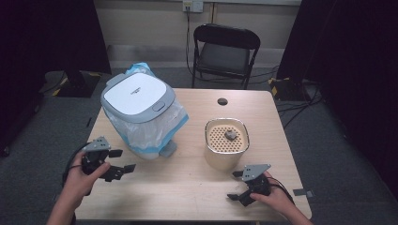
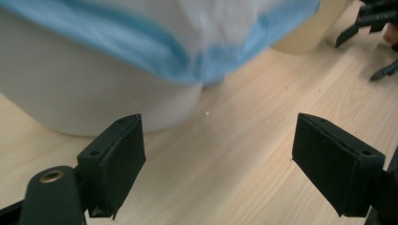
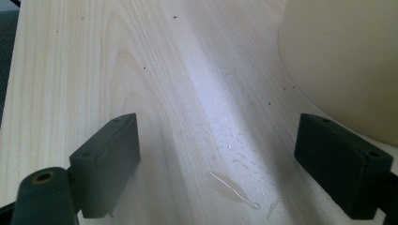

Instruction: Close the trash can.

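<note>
Jaws of both grippers gape empty; bin (image 1: 138, 115) leans, lid tilted toward the person.

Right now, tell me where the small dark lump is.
In the high view the small dark lump lies on the perforated top of the cream container, right of the lidded bin and just ahead of the right gripper.

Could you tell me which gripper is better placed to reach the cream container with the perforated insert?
The right gripper, probably. It sits open just in front of the cream container, whose wall fills its own view's upper right. The left gripper, also open, faces the lined bin on the table's other side.
</note>
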The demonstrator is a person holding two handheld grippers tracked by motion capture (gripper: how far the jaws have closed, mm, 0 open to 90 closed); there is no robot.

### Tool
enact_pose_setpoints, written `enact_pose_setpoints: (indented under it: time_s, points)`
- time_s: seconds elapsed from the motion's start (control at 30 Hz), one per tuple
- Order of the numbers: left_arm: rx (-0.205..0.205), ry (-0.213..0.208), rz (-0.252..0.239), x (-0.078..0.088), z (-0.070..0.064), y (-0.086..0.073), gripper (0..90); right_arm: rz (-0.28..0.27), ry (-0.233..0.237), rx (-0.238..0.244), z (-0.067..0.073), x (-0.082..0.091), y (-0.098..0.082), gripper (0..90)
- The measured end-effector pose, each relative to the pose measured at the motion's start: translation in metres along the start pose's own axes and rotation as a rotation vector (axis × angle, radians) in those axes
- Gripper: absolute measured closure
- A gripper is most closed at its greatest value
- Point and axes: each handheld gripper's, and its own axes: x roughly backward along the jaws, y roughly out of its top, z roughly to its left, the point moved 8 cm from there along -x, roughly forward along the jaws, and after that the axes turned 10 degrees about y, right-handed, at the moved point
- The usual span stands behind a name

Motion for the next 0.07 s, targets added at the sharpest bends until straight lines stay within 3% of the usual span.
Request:
enact_pose_setpoints:
  time_s: [0.07]
  points:
    - [-0.022,-0.01,-0.003,-0.0082,-0.0052,-0.0086,17.1,0.0,0.0,0.0,0.0,0.0,0.0,13.9]
